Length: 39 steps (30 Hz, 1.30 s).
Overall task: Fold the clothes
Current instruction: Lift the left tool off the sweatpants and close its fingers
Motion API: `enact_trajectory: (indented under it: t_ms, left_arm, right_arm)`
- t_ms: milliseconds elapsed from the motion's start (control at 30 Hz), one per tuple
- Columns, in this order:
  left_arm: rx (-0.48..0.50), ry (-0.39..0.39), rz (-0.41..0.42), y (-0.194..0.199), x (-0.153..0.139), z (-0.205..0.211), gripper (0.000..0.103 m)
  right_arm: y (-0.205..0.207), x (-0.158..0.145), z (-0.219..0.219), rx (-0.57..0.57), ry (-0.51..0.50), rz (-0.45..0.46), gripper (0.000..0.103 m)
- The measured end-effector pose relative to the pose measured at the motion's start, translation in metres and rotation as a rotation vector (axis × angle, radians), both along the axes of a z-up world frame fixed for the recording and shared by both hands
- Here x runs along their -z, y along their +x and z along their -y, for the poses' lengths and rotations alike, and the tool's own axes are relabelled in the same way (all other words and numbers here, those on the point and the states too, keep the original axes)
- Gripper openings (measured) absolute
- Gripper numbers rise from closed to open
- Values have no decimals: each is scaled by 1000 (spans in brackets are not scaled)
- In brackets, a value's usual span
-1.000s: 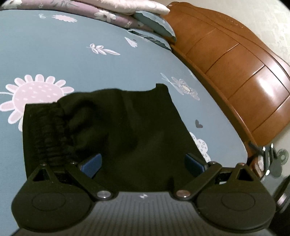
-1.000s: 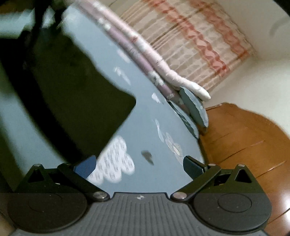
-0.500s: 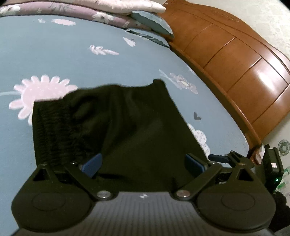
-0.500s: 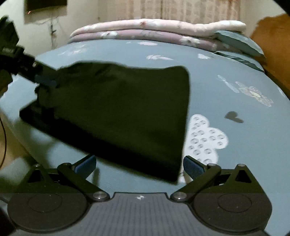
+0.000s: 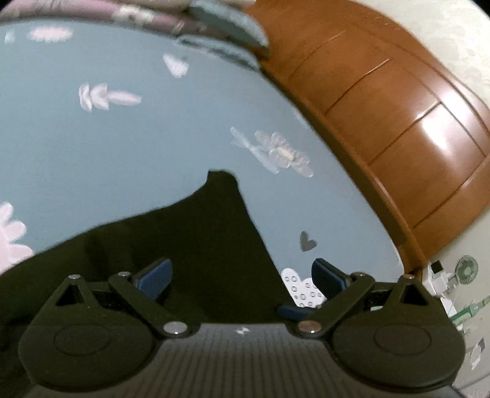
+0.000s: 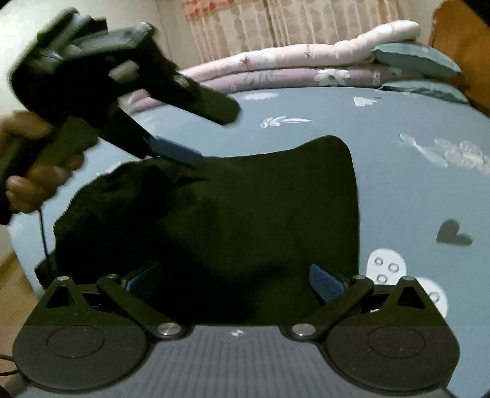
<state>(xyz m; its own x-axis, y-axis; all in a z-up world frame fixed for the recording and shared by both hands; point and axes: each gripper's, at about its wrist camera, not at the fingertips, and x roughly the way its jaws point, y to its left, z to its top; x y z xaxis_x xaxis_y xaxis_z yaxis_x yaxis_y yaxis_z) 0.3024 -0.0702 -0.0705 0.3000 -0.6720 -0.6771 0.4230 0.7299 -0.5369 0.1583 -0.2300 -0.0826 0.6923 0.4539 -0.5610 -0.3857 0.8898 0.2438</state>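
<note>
Centrally, black garment (image 6: 232,220) flat on blue bedsheet (image 6: 413,199), lower middle of both frames. Left gripper (image 5: 240,277) fingers spread above cloth. Right gripper (image 6: 235,280) fingers spread, nothing pinched.

— What's behind, from my feed?
— Blue flowered bed sheet (image 5: 128,147); wooden headboard (image 5: 398,128) at two o'clock. Folded quilts (image 6: 291,67) at twelve, curtain (image 6: 291,21) above, small fan (image 5: 466,270) at four.
</note>
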Motion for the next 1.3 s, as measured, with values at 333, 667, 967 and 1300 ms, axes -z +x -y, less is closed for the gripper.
enact_trajectory:
  t_ms: [333,667,967,1300]
  left_arm:
    - [19,-10,26,34,-20,38,96]
    - [98,54,34,88,15,83,56]
    - [95,122,119,93,26,89,31]
    - [-11,70,177,91,-5,74,31]
  right_arm:
    - [-9,0,2,-6,-38,23,103]
    - [-14,-2,3,-6,-61,17,103]
    - [-16,-4,1,0,-77,16,103]
    - [-20,-5,0,6,-87,18,103]
